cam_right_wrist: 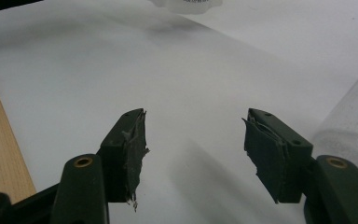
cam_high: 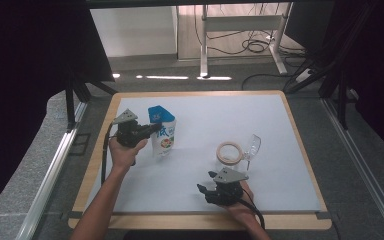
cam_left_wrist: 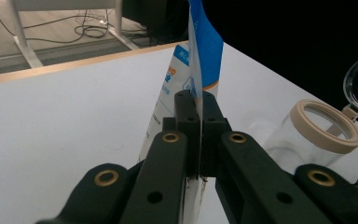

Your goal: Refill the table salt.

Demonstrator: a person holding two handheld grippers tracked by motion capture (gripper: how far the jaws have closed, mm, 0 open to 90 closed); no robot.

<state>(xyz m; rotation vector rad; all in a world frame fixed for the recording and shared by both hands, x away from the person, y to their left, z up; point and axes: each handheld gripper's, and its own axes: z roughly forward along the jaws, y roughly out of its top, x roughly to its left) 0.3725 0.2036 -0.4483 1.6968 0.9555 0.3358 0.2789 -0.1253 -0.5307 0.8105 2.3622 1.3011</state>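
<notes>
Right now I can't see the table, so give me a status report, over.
Left gripper shut on pouch, held upright. Right gripper open, holding nothing, near jar. Jar's lid flipped open. Nothing in the way.

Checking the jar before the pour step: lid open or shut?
Open. The jar shows its tan rim uncovered, and the clear lid is swung up at its side; the left gripper view shows the same.

White-topped table (cam_high: 280, 130) — pouch (cam_high: 163, 134), glass jar (cam_high: 231, 152)

Open path: bare white mat (cam_high: 260, 120) at centre and far side.
Obstacles: upright pouch (cam_high: 163, 131); glass jar (cam_high: 230, 152) with hinged lid (cam_high: 253, 146).
</notes>
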